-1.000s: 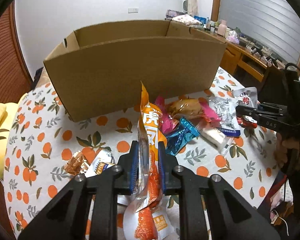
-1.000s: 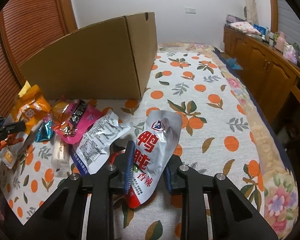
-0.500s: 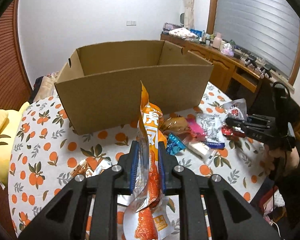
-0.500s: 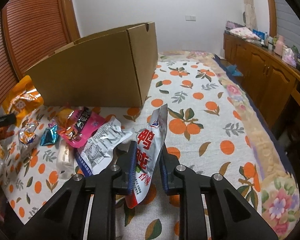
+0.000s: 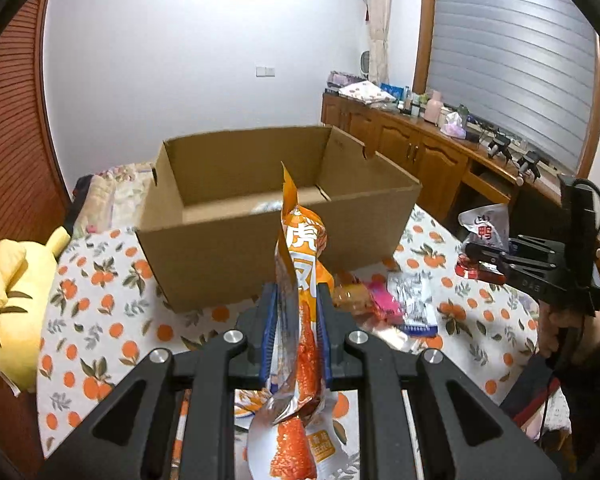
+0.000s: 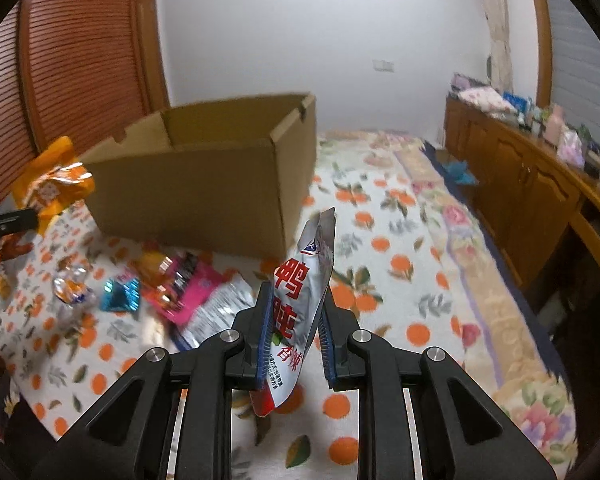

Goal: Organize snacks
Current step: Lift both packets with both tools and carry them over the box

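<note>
I am clamping left claw [image 5: 296,320] on orange snack pouch [image 5: 300,276], lifted before cardboard box [image 5: 260,248] | I am pinching silver duck-neck packet [image 6: 300,304] in right claw [image 6: 294,332] above table [image 6: 400,280] | loose snacks [image 6: 172,284] lying beside box

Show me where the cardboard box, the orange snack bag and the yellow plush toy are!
cardboard box [image 5: 260,264]: left wrist view, its near front wall.
orange snack bag [image 5: 306,248]: left wrist view, its printed upper part.
yellow plush toy [image 5: 18,292]: left wrist view, its body.
</note>
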Tool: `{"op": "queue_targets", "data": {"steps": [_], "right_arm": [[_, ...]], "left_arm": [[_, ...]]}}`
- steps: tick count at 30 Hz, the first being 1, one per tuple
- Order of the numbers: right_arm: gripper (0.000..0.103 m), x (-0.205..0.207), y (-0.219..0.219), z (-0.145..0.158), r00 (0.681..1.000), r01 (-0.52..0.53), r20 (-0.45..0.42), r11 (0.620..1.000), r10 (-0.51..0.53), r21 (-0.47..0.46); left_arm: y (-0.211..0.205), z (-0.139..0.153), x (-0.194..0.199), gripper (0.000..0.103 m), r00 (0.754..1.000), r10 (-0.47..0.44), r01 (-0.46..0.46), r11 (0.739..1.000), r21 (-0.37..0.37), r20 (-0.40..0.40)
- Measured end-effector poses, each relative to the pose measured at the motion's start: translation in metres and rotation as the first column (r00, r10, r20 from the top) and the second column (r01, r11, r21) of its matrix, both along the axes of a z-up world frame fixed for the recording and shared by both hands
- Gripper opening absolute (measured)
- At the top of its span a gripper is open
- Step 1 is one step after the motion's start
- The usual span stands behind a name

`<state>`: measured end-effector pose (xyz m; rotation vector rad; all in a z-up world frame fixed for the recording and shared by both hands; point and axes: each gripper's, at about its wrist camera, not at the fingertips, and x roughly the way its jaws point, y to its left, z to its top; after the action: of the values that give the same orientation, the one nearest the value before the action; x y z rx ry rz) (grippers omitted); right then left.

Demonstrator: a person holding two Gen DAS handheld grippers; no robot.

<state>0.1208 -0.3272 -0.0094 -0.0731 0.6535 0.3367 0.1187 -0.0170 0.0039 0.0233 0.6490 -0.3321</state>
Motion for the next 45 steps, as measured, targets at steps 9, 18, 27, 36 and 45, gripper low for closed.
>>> {"op": "queue_targets", "data": {"steps": [9, 18, 27, 36, 45], "right_arm": [[0.019, 0.001, 0.033, 0.042, 0.994, -0.090, 0.069, 0.996, 0.090, -0.012], [0.019, 0.017, 0.063, 0.060, 0.986, -0.143, 0.084, 0.990, 0.143, -0.012], [0.019, 0.037, 0.090, 0.071, 0.980, -0.179, 0.089, 0.984, 0.180, -0.017], [0.019, 0.060, 0.108, 0.078, 0.978, -0.196, 0.069, 0.980, 0.197, -0.024], [0.019, 0.093, 0.114, 0.069, 0.983, -0.181, 0.021, 0.983, 0.181, 0.019]], "left_arm": [[0.012, 0.030, 0.013, 0.016, 0.999, 0.022, -0.022, 1.000, -0.001, 0.041], [0.016, 0.041, 0.037, 0.016, 0.998, 0.034, -0.035, 0.999, 0.017, 0.043], [0.020, 0.042, 0.067, 0.016, 0.998, 0.061, -0.062, 0.998, 0.033, 0.019], [0.026, 0.053, 0.090, 0.016, 0.997, 0.082, -0.083, 0.996, 0.035, 0.013], [0.020, 0.039, 0.120, 0.016, 0.994, 0.103, -0.101, 0.993, 0.055, -0.036]]}}
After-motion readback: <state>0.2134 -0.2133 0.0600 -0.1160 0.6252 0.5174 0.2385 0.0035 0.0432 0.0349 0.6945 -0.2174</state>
